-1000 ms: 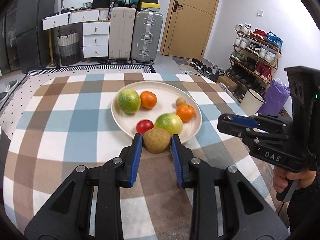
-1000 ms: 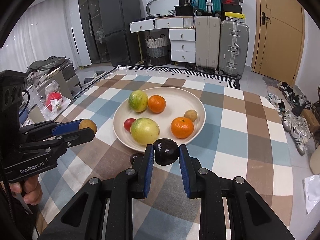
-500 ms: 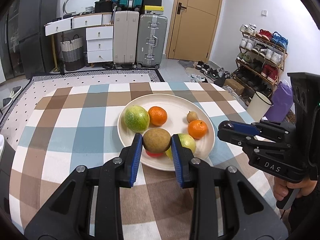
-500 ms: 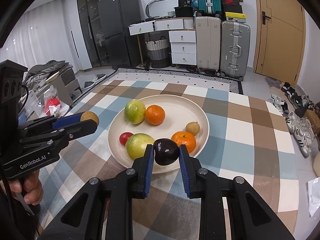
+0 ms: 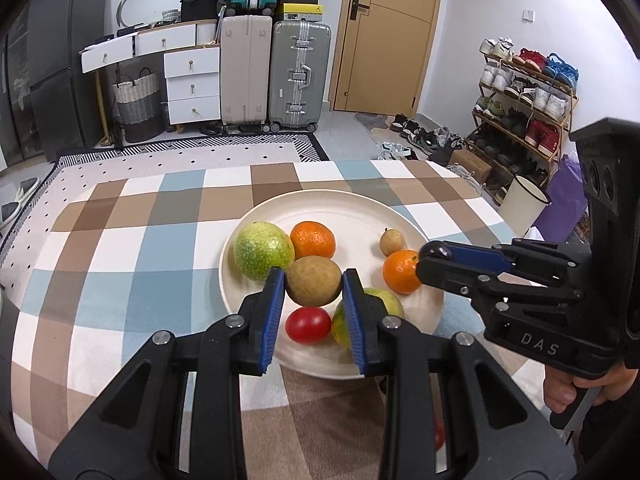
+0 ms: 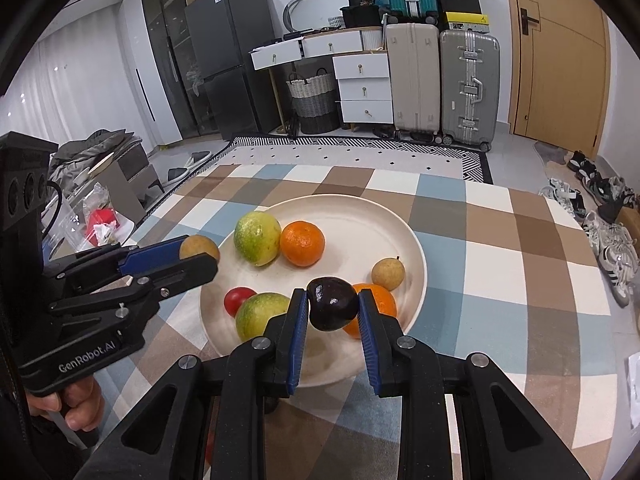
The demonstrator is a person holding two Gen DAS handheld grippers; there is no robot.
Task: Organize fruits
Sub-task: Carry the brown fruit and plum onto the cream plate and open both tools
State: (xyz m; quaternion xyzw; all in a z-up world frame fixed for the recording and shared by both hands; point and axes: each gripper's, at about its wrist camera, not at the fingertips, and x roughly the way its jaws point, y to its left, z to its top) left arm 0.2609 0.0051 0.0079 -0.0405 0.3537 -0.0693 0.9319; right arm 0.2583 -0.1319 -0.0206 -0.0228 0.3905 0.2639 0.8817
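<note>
A cream plate (image 5: 352, 204) (image 6: 352, 208) on the checked tablecloth holds two green-yellow fruits (image 5: 262, 250), two oranges (image 5: 313, 239), a red tomato (image 5: 309, 325) and a small tan fruit (image 5: 391, 241). My left gripper (image 5: 314, 288) is shut on a brown kiwi (image 5: 314, 286), held above the plate's near side. My right gripper (image 6: 333, 305) is shut on a dark purple fruit (image 6: 333, 303), held over the plate's near right part. Each gripper shows in the other's view: the right gripper (image 5: 434, 258) and the left gripper (image 6: 200, 252).
The table (image 5: 120, 264) drops off at its far and right edges. A red fruit (image 5: 439, 434) lies on the cloth under my left gripper's body. Suitcases (image 5: 298, 72), a drawer unit and a shoe rack (image 5: 520, 96) stand on the floor beyond. A hand (image 6: 76, 408) grips the left handle.
Both grippers have moved forward from the plate's near rim to above the fruits, each keeping its fruit clamped. The plate now looks closer and lower in both views.
</note>
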